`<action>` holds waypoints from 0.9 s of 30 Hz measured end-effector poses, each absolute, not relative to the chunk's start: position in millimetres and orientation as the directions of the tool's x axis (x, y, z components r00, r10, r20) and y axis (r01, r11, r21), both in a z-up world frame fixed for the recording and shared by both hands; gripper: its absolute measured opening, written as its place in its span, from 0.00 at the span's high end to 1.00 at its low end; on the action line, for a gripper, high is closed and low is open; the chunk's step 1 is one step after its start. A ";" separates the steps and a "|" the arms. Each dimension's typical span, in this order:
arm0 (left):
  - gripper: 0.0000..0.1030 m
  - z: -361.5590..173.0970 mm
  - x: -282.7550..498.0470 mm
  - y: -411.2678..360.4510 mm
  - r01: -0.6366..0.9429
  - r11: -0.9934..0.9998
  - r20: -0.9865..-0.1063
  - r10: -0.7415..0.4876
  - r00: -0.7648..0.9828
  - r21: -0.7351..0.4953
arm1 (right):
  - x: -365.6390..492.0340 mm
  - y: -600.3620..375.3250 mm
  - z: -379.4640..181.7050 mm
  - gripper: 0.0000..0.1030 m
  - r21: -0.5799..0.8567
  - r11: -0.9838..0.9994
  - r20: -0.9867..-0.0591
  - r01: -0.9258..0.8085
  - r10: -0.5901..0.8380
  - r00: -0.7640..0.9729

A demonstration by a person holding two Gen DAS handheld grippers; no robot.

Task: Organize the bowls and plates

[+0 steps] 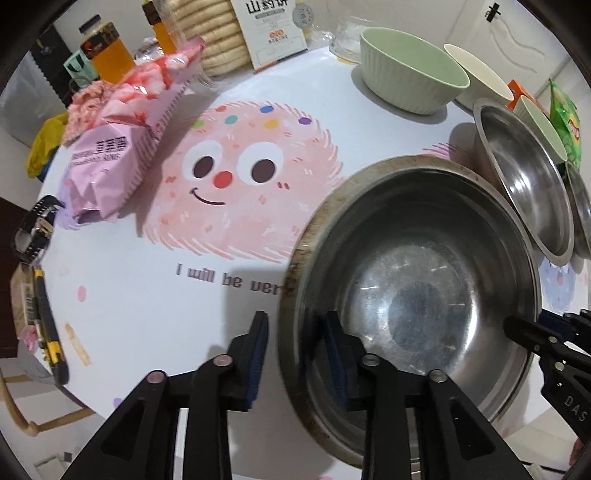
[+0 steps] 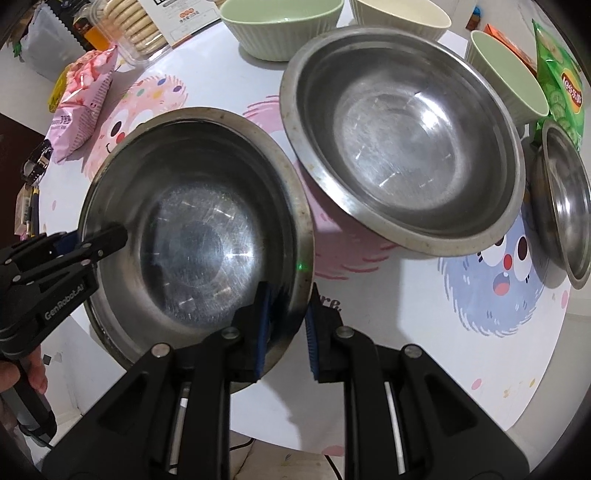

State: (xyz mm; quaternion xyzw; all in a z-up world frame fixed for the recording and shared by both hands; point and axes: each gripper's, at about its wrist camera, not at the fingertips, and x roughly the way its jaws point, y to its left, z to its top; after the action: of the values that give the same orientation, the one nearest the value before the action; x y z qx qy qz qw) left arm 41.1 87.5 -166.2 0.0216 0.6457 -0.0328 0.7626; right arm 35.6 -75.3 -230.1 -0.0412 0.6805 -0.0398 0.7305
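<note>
A large steel bowl (image 1: 417, 273) (image 2: 192, 229) is held tilted over the near table edge. My left gripper (image 1: 299, 354) straddles its left rim, one finger inside and one outside; it also shows in the right wrist view (image 2: 110, 236). My right gripper (image 2: 288, 325) straddles the bowl's right rim and shows in the left wrist view (image 1: 524, 328). A second steel bowl (image 2: 402, 136) (image 1: 524, 173) sits behind it. A small steel bowl (image 2: 565, 206) lies at the right. A green ribbed bowl (image 1: 410, 70) (image 2: 284, 26), a cream bowl (image 1: 476, 74) (image 2: 402, 14) and a small green cup (image 2: 506, 77) stand at the back.
Pink snack bags (image 1: 122, 122) lie at the left, with a biscuit stack (image 1: 214, 33), a box (image 1: 273, 29) and juice bottles (image 1: 107, 48) behind. A green chip bag (image 2: 561, 88) stands at the right. A utility knife (image 1: 48, 325) lies at the table's left edge.
</note>
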 end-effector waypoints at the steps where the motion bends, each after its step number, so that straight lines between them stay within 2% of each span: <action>1: 0.61 -160.2 38.6 90.6 0.075 0.997 -0.985 -0.013 0.173 0.000 | 34.6 -77.0 -228.7 0.78 -0.111 0.994 -0.991 0.003 -0.111 0.069; 3: 0.47 -154.1 37.0 96.6 0.074 0.997 -0.979 0.002 0.202 0.017 | 32.1 -79.6 -224.5 0.72 -0.110 0.994 -0.991 0.009 -0.110 0.076; 4: 0.44 -149.6 35.5 100.8 0.071 0.997 -0.976 0.001 0.218 0.017 | 30.7 -81.1 -221.0 0.67 -0.110 0.994 -0.990 0.012 -0.111 0.083; 6: 0.32 -140.3 34.3 107.7 0.058 0.998 -0.972 -0.012 0.236 0.002 | 28.0 -84.9 -212.2 0.61 -0.109 0.994 -0.988 0.015 -0.110 0.104; 7: 0.27 -135.7 33.2 109.5 0.059 0.998 -0.970 -0.025 0.240 -0.011 | 26.0 -87.0 -206.6 0.55 -0.103 0.994 -0.988 0.020 -0.105 0.117; 8: 0.18 -131.0 32.8 111.3 0.059 0.998 -0.968 -0.036 0.249 -0.022 | 24.1 -89.8 -199.4 0.48 -0.092 0.995 -0.987 0.024 -0.094 0.133; 10: 0.14 -114.9 33.4 109.7 0.073 0.997 -0.958 -0.057 0.282 -0.038 | 20.7 -95.4 -185.2 0.39 -0.070 0.997 -0.983 0.035 -0.075 0.167; 12: 0.06 -99.8 33.1 101.2 0.098 0.994 -0.949 -0.081 0.306 -0.053 | 18.6 -102.8 -173.8 0.31 -0.045 0.998 -0.981 0.041 -0.052 0.189; 14: 0.00 -84.6 34.0 91.1 0.134 0.989 -0.938 -0.103 0.331 -0.061 | 17.5 -112.0 -162.0 0.15 -0.022 0.998 -0.977 0.056 -0.034 0.211; 15: 0.00 -79.5 37.8 84.7 0.157 0.986 -0.933 -0.112 0.342 -0.062 | 17.3 -115.6 -158.5 0.11 -0.006 0.998 -0.976 0.062 -0.019 0.216; 16: 0.00 -74.9 42.0 75.7 0.182 0.981 -0.930 -0.128 0.346 -0.067 | 18.5 -121.6 -155.2 0.00 0.025 0.997 -0.975 0.072 0.008 0.224; 23: 0.00 -63.7 77.4 20.0 0.297 0.947 -0.907 -0.226 0.355 -0.120 | 23.6 -173.7 -137.9 0.00 0.148 0.967 -0.950 0.208 0.081 0.303; 27: 0.00 -73.4 104.3 -12.0 0.324 0.936 -0.929 -0.233 0.289 -0.134 | 25.9 -201.1 -144.7 0.00 0.080 0.941 -0.968 0.329 -0.005 0.250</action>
State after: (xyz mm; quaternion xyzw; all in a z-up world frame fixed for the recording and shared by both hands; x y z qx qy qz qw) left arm 104.3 -12.0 -73.4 0.0402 0.5704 -0.1737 0.8018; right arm 25.9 -201.1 -144.7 0.1345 0.6029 -0.1073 0.7790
